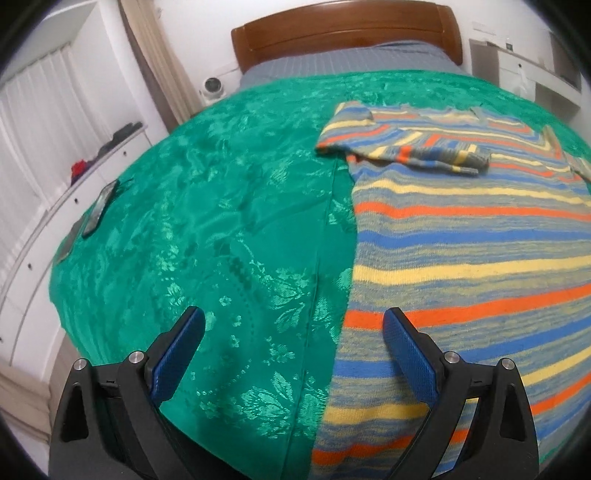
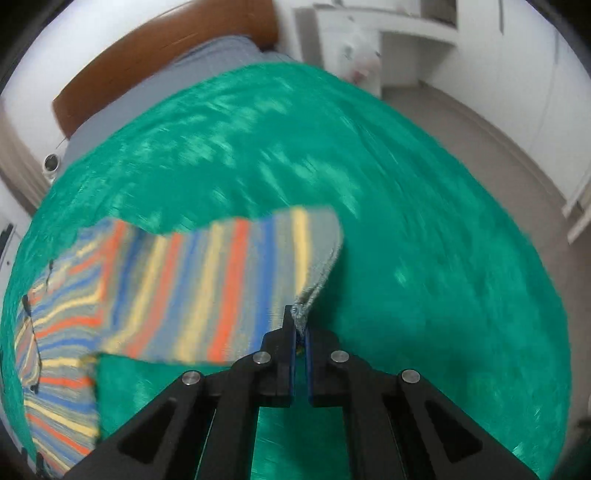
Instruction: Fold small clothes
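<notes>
Green bedspread [image 1: 221,221] — phone [image 1: 99,208] far-left, left gripper [image 1: 295,332] spread empty, right gripper [image 2: 300,326] pinching striped sweater [image 2: 207,288] sleeve.

Both wrist cameras look low along their fingers toward the headboard [image 1: 345,31], close over the bed [image 1: 207,206], sharing the striped sweater [image 1: 472,236].

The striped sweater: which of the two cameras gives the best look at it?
The left wrist view. There the striped sweater lies sharp and spread on the green bedspread, one sleeve folded across its chest. The right wrist view is blurred and shows mainly the other sleeve, pinched at its cuff by the right gripper.
</notes>
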